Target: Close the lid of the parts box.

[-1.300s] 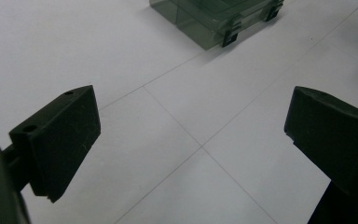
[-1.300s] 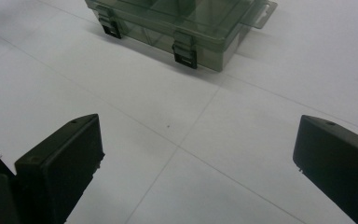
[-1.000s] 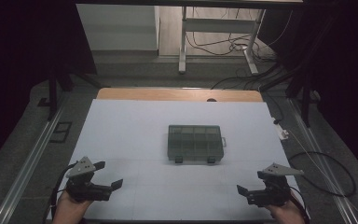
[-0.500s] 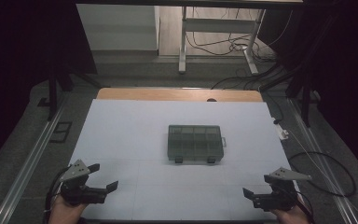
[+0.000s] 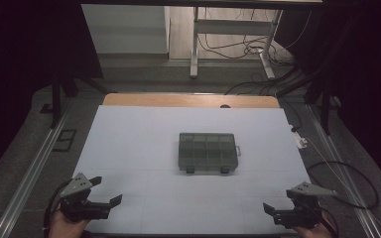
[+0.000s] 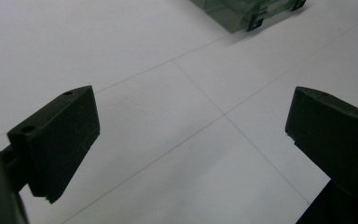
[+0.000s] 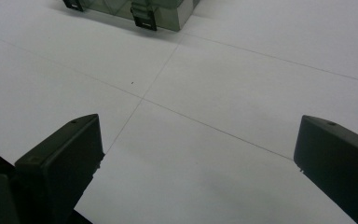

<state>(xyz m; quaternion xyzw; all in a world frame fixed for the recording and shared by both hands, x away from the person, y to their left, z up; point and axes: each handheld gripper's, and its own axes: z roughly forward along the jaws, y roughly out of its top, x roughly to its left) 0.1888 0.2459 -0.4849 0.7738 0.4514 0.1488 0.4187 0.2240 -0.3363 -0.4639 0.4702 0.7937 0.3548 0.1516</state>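
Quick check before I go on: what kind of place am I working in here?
Likely a lab or test bench: a white gridded table with one clear compartment box on it, metal rails alongside, loose cables on the floor behind, dark surroundings.

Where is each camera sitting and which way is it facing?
High view: above the near side, looking forward and down at the table; hands, left gripper and right gripper show.
Left gripper view: looks along its open jaws toward the compartment box.
Right gripper view: the same, from the right.
All three share the box.
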